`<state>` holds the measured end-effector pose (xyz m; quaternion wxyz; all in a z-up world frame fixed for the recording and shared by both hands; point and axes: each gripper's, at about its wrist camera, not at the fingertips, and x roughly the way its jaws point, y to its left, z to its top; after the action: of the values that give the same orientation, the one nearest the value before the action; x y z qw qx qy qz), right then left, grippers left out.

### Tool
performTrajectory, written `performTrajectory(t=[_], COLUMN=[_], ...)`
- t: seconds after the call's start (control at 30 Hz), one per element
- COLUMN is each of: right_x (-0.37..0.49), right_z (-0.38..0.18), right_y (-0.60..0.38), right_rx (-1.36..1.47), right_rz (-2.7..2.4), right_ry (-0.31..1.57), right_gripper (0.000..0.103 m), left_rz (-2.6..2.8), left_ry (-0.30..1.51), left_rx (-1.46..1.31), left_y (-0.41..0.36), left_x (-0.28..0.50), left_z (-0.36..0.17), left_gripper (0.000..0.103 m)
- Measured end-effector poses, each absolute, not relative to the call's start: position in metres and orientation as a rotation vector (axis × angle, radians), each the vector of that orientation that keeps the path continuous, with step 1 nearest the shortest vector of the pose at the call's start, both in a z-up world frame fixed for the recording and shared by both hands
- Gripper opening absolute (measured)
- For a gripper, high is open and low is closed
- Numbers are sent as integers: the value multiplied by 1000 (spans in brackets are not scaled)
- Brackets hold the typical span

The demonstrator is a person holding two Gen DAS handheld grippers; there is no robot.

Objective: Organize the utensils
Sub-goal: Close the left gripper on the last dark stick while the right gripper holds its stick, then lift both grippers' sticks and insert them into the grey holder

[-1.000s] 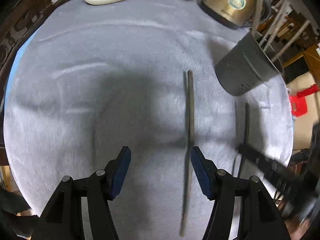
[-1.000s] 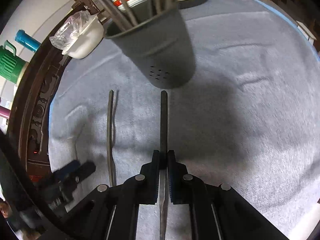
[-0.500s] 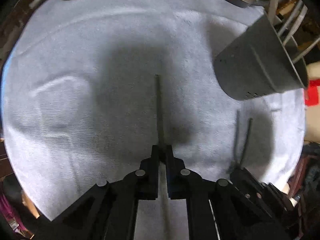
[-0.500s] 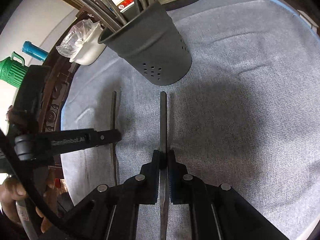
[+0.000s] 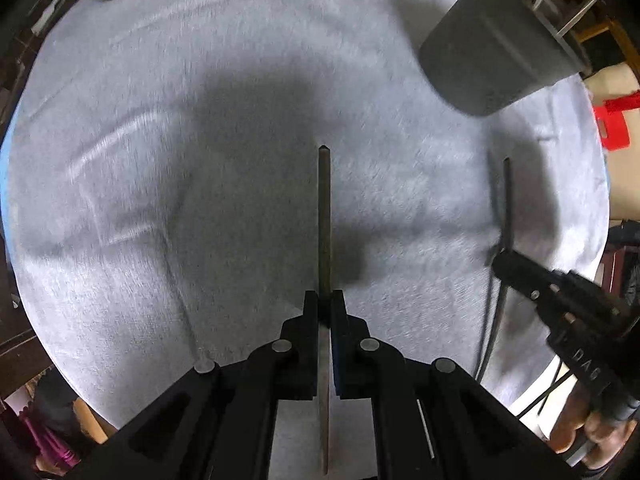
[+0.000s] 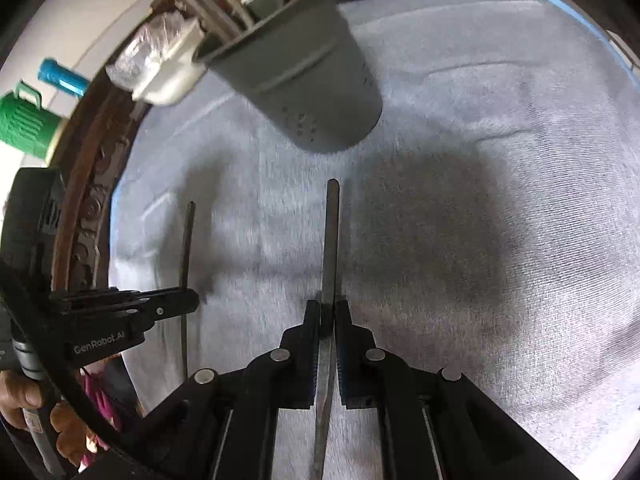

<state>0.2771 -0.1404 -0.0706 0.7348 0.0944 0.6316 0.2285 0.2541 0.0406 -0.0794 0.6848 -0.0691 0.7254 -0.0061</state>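
Jaws of left gripper (image 5: pixel 325 312) and right gripper (image 6: pixel 328 320) each clamped on a thin dark metal utensil handle (image 5: pixel 325 216) (image 6: pixel 332 240). Both lifted over grey-clothed counter (image 5: pixel 160 160); dark grey perforated holder (image 6: pixel 304 80), several utensils in already, awaiting these two.

A second ago our left gripper (image 5: pixel 324 312) stood wide open beside the left utensil (image 5: pixel 324 216) on the counter (image 5: pixel 160 200); now it is clamped on that utensil (the grey holder (image 5: pixel 492 52) sits farther up and right in its view than before), lifted off the cloth.
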Motion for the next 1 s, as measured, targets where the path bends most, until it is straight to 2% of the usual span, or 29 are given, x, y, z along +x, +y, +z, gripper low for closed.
performTrajectory(t=[0.23,0.57,0.77,1.0], right_x=[287,305,305,302], right_z=[-74,-77,-72,-37], right_y=[-125,-108,-113,-149], right_rx=[114,-3,51,210], right_rz=[488,508,506,515], right_ry=[1511,1643,1583,1408], right_gripper=[10,9,7,6], left_rz=[-26,-38,-69,-101], left_ry=[1722,1772,1722,1532], left_rx=[-155,-87,-147,-277], left_y=[50,31,38,50], left_x=[268,278,276,277], left_z=[-90,-95,-85,-32], left_gripper=[6,6,6,6])
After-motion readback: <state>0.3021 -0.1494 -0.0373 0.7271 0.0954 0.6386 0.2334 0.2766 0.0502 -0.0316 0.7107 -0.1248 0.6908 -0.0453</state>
